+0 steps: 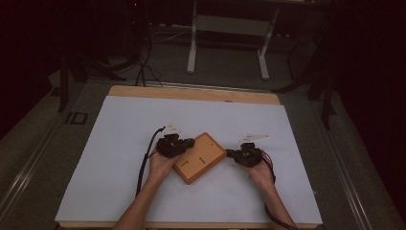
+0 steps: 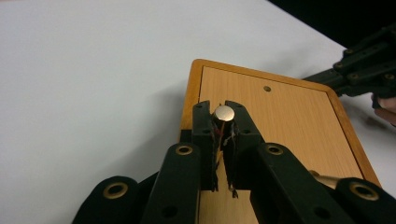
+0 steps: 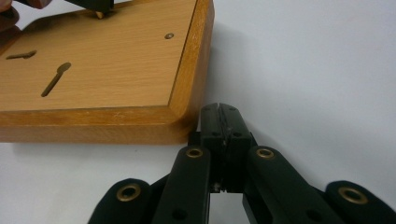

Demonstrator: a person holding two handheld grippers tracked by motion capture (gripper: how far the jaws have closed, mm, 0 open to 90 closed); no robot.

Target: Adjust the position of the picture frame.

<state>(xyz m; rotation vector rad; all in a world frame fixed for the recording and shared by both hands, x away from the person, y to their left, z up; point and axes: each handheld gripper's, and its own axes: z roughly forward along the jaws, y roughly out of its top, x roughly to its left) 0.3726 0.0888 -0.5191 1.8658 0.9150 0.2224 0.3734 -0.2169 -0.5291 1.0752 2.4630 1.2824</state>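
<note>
Left jaws pinch a metal peg; right jaws closed at the board's corner.

The left gripper clamps a small round-topped metal peg over the wooden board. The right gripper, jaws pressed together and empty, sits just beside the board's rounded corner. The board lies flat, turned at an angle, mid-counter on the white sheet, between both hands.

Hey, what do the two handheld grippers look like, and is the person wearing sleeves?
Both the left gripper and the right gripper are black, with jointed linkage arms fastened by brass-coloured rivets and two flat black jaws. Each carries a pale three-cornered plate on top and trails a dark cable toward the person. The forearms are bare, with no sleeves in the high view.
</note>
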